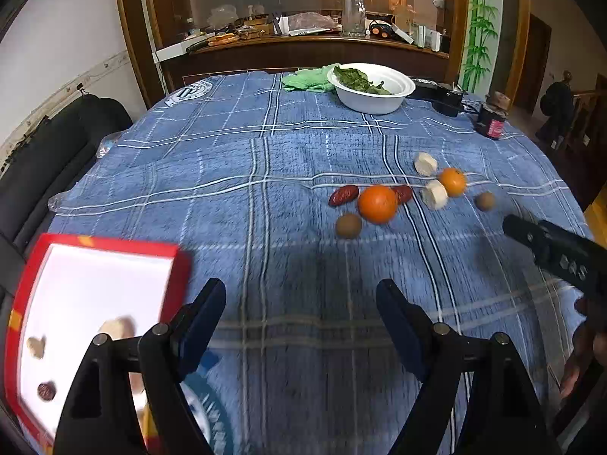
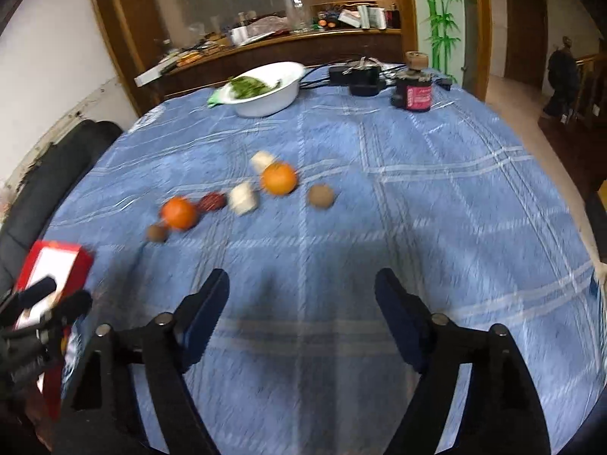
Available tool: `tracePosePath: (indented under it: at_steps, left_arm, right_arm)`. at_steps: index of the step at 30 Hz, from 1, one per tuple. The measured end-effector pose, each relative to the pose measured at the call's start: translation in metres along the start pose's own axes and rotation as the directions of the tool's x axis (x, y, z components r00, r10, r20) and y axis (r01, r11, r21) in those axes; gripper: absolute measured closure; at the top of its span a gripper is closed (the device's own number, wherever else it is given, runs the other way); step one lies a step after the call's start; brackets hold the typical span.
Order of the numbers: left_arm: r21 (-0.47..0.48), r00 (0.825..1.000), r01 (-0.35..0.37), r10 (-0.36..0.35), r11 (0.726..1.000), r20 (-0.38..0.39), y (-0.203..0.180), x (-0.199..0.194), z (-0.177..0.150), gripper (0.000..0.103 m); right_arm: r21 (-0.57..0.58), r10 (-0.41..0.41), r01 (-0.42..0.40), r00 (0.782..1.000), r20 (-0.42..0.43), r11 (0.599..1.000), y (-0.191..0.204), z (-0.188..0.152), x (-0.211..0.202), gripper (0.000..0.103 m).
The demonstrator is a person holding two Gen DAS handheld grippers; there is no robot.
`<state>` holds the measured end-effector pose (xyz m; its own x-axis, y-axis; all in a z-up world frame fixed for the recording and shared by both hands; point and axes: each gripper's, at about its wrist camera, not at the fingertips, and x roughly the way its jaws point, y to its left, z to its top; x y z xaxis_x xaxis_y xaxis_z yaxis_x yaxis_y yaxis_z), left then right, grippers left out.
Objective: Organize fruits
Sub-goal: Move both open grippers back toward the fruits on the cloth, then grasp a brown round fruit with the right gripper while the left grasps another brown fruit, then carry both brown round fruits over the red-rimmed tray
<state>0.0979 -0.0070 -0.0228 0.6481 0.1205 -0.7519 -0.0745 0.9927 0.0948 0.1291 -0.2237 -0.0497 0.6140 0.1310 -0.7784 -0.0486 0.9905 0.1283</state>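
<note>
2 grippers hang over the near half of a table covered by a blue plaid cloth (image 1: pixel 303 151), and both stand with jaws spread wide and nothing between them: the left gripper (image 1: pixel 301 305) over bare cloth, the right gripper (image 2: pixel 301 295) likewise. No earlier view is on hand, so only that spread can be told. The fruit lies in a loose row across the middle of the cloth, well clear of both sets of fingers: a large orange (image 1: pixel 377 203) with 2 red dates (image 1: pixel 343 195) touching or just beside it, a brown round fruit (image 1: pixel 348 225) in front, 2 pale cut chunks (image 1: pixel 425 163), a smaller orange (image 1: pixel 452 181) and a second brown fruit (image 1: pixel 485 201) farthest right. A red-rimmed white tray (image 1: pixel 178 261) sits at the near left edge of the table, already holding a few small pieces, blurred. Between the row and the grippers the cloth is open. At the far edge stand a white bowl of greens (image 1: pixel 373 96), a green rag (image 1: pixel 307 79), black gear with cables (image 1: pixel 444 94) and a dark jar (image 1: pixel 491 117). A dark sofa (image 1: pixel 49 151) runs along the left side; a cluttered wooden counter (image 1: pixel 303 43) lies beyond.
</note>
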Motion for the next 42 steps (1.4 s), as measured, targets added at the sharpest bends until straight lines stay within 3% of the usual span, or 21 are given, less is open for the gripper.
tracePosePath:
  at_steps: [5,10,14,15,19,22,23,27,42]
  left_arm:
    - [-0.041,1.000,0.026,-0.026,0.999,-0.005,0.000,0.026,0.014,0.022]
    - [-0.054,0.999,0.040,-0.040,0.998,-0.005,-0.004,0.041,0.024,0.022]
    - [-0.044,0.999,0.041,-0.042,0.998,-0.012,-0.013,0.052,0.031,0.023]
    - [-0.043,0.999,0.043,-0.043,0.998,-0.020,-0.014,0.054,0.031,0.027]
    - [-0.009,0.997,0.050,-0.050,0.999,-0.063,-0.025,0.065,0.028,0.044]
    - [-0.027,0.999,0.036,-0.037,0.999,-0.029,-0.023,0.063,0.029,0.069]
    - [-0.011,0.999,0.035,-0.036,0.999,-0.028,-0.025,0.062,0.031,0.082]
    - [-0.021,0.997,0.049,-0.050,0.999,-0.056,-0.023,0.051,0.030,0.082]
    - [-0.020,0.993,0.112,-0.112,0.993,0.031,-0.003,-0.028,-0.022,0.082]
  right_arm:
    - [-0.030,-0.064,0.063,0.998,-0.023,0.998,-0.009,0.034,0.044,0.044]
    - [-0.060,-0.099,0.096,0.994,-0.049,0.994,-0.008,0.048,0.075,0.054]
    - [-0.088,-0.124,0.119,0.991,-0.057,0.989,-0.004,0.050,0.083,0.076]
    - [-0.086,-0.125,0.120,0.990,-0.059,0.989,-0.004,0.051,0.083,0.078]
    - [-0.082,-0.110,0.105,0.992,-0.063,0.991,-0.006,0.051,0.083,0.078]
    - [-0.084,-0.103,0.098,0.993,-0.063,0.992,-0.007,0.050,0.081,0.078]
    - [-0.082,-0.100,0.095,0.993,-0.064,0.992,-0.007,0.049,0.081,0.078]
    - [-0.086,-0.088,0.082,0.994,-0.066,0.993,-0.006,0.044,0.073,0.078]
    - [-0.066,-0.033,0.035,0.999,0.029,0.997,0.003,0.000,-0.011,0.078]
